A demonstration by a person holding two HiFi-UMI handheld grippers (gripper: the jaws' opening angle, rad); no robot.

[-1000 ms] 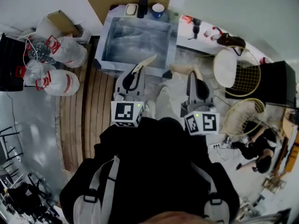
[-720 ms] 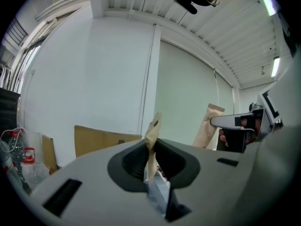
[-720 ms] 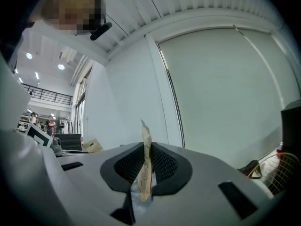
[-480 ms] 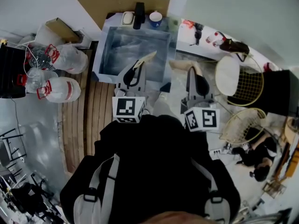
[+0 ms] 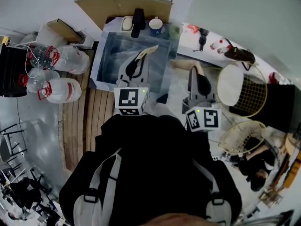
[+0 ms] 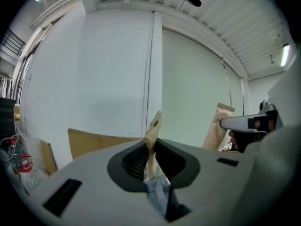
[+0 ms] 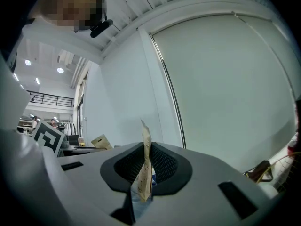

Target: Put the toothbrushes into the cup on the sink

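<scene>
**Surface and room.** A steel sink (image 5: 113, 48) stands against a white wall, with a sheet of brown cardboard (image 5: 117, 6) propped behind it. On its back ledge, from left to right, are a soap dish (image 5: 127, 22), a black tap (image 5: 138, 19) and the cup (image 5: 155, 25), blue with a white inside and upright. A white worktop (image 5: 207, 44) runs off to the right of the sink and carries small red and black items too small to identify. Wooden floor slats (image 5: 89, 121) lie to the left of the sink, and beyond them are large clear water bottles (image 5: 61, 89) with red handles. Two wire chairs (image 5: 244, 86) stand at the right.

**Tongs.** The left tongs (image 5: 137, 66) (image 6: 150, 160) are clenched on a paper-backed toothbrush packet (image 5: 147, 54) (image 6: 153, 128). It sticks out past the tips, over the basin. The right tongs (image 5: 194, 76) (image 7: 143, 169) are likewise clenched on a second toothbrush packet (image 5: 181, 65) (image 7: 146, 142). Its free end points left toward the sink's right edge. Neither packet touches the cup, and both are well short of it.

**Change from the earlier frame.** A second ago the sink sat higher in the head view. The left packet's tip then reached only the basin's near rim, whereas it now lies over the basin's middle. The right packet was then over the floor short of the sink and is now level with the basin's right side. The sink, the cup and the ledge items all appear nearer to both tongs. The grip of each pair looks unchanged, and each packet projects at the same angle as before.
</scene>
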